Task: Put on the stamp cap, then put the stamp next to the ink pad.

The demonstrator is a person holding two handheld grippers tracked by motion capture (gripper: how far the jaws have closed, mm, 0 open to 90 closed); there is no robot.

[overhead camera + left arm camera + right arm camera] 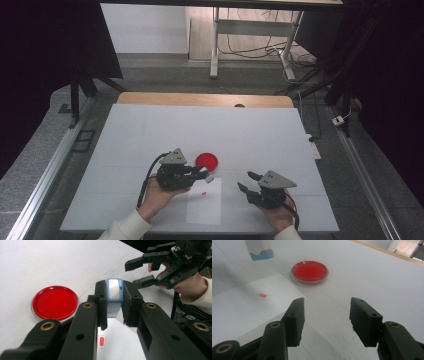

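Observation:
My left gripper (205,175) (114,305) is shut on a small blue and white block (113,293) (209,178) (259,251), held just above the table. A round red dish (206,160) (55,302) (310,272) lies flat just beyond the block. Below the block is a white sheet of paper (204,205) (242,312) with a small red mark (204,193) (101,341) (263,295) on it. My right gripper (245,180) (327,315) (133,273) is open to the right of the sheet, nothing between its jaws, pointing toward the dish.
The white table top (150,130) stretches out behind the dish, with a wooden edge (205,99) at the back. Metal rails (47,175) run along both sides. A desk frame with cables (250,45) stands on the floor beyond.

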